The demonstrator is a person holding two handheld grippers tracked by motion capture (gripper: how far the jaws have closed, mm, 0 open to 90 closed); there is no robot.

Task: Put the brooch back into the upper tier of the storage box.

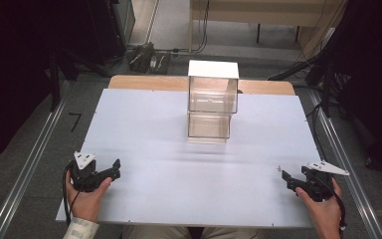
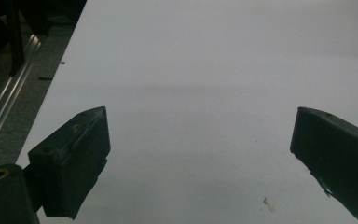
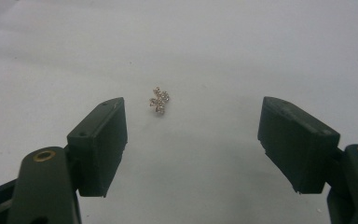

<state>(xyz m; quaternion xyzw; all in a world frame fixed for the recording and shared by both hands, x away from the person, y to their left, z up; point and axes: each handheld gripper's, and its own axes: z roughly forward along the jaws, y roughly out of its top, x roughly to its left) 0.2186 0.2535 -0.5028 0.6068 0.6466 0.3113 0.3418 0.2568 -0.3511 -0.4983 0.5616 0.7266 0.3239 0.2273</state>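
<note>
Brooch (image 3: 159, 100), small, flower-shaped, set with pale stones, lies flat on the white table (image 1: 154, 129). In the right gripper view it sits just beyond the tips of the right claw (image 3: 191, 126), a little left of the midline between the jaws, touching neither. In the high view it shows as a tiny speck (image 1: 279, 168) just left of the right claw (image 1: 289, 178), at the near right of the table.

Right claw: jaws spread wide, nothing between the pads, held low over the table by the person's right hand (image 1: 323, 209).

Left claw (image 1: 110, 169): near left of the table, held by the left hand (image 1: 87, 196), well apart from the brooch. Its own view shows the left claw (image 2: 200, 135) with jaws spread, bare table surface between them.

Clear box (image 1: 212, 102) with white top stands at the far middle of the table, well apart from both claws. It looks like two clear tiers stacked; contents cannot be made out.
</note>
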